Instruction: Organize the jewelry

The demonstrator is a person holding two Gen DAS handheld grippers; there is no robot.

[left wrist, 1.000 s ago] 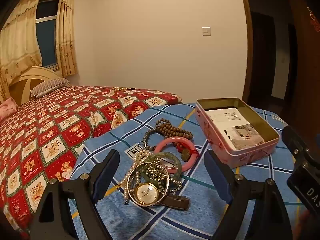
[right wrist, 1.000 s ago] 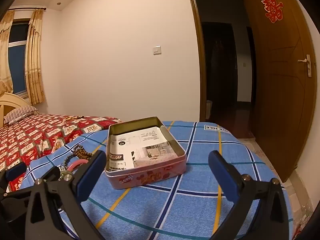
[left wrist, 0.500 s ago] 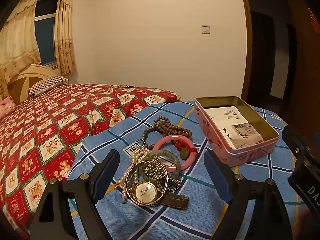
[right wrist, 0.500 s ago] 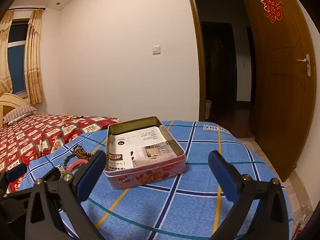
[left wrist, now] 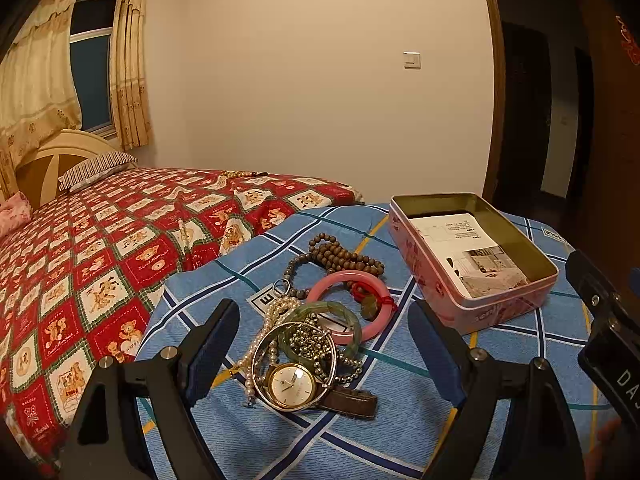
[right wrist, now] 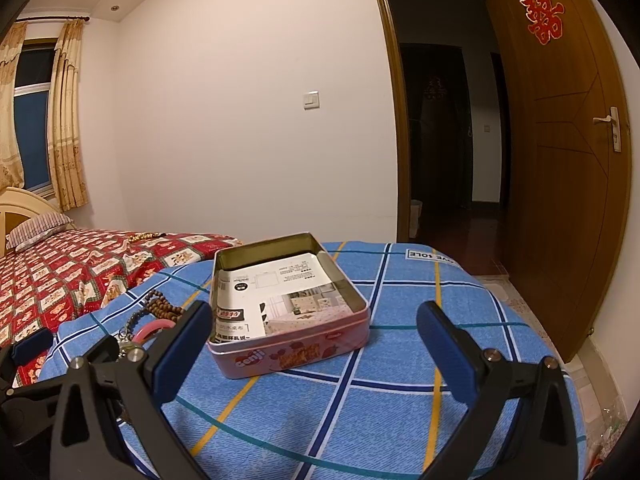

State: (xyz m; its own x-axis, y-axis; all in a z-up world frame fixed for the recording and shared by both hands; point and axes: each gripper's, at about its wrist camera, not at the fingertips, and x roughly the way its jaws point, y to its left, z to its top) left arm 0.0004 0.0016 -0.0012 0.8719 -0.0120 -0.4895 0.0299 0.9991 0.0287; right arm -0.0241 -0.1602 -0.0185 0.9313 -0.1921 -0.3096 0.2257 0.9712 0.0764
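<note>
A jewelry pile lies on the blue checked cloth (left wrist: 392, 436): a gold watch (left wrist: 291, 385), a pearl strand (left wrist: 271, 322), a green bangle (left wrist: 344, 316), a pink bangle (left wrist: 378, 322) and brown wooden beads (left wrist: 340, 258). My left gripper (left wrist: 322, 354) is open, its fingers either side of the pile, above the watch. An open pink tin (left wrist: 504, 304) with a leaflet inside stands to the right. My right gripper (right wrist: 314, 346) is open and empty just before the tin (right wrist: 296, 354). The beads (right wrist: 162, 307) and pink bangle (right wrist: 150, 327) show at its left.
A bed with a red patterned cover (left wrist: 100, 248) lies left of the cloth. An open wooden door (right wrist: 568, 168) and dark doorway (right wrist: 444, 140) stand at the right. The right gripper's body (left wrist: 604, 320) shows at the left view's right edge.
The left gripper has drifted slightly, so the pile sits a little lower and nearer between its fingers. The right gripper has barely moved.
</note>
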